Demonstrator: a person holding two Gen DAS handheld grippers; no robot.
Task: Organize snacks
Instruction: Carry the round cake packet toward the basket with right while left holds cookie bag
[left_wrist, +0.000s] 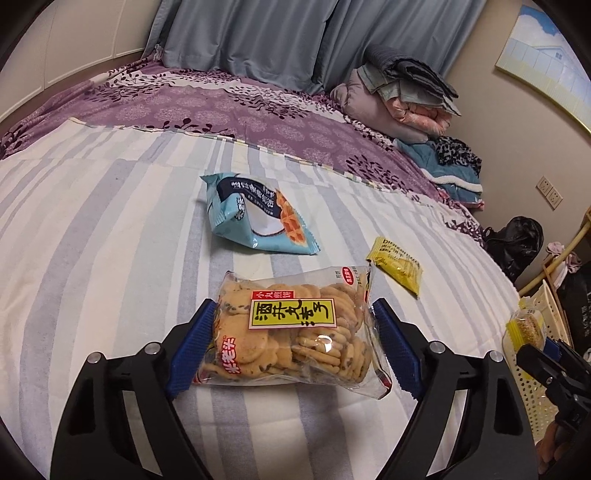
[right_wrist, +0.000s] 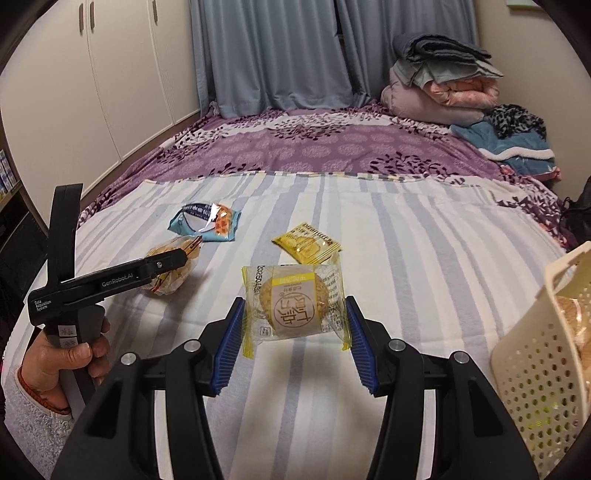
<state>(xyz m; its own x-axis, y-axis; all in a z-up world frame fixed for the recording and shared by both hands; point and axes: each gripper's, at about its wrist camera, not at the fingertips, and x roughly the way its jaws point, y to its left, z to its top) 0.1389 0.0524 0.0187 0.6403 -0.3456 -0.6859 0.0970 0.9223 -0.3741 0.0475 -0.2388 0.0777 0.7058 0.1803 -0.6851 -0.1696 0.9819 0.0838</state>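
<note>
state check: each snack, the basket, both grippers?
cookie bag: on bed, between left gripper fingers
round cake: gripped by right gripper, lifted
blue packet: lying on bed
yellow packet: lying on bed
basket: upright, holds snacks

My left wrist camera is looking forward and down along its hand-held gripper (left_wrist: 291, 339), sitting close over the striped bed (left_wrist: 110, 229) and facing the curtain (left_wrist: 251, 40). My right wrist camera is looking the same way from further right, slightly higher, with the left hand-held gripper (right_wrist: 173, 258) showing at its left. Both are sharing the bed, the blue packet (left_wrist: 255, 218), the yellow sachet (left_wrist: 397, 267), the folded bedding (left_wrist: 402, 96) and the basket (right_wrist: 535, 354).
</note>
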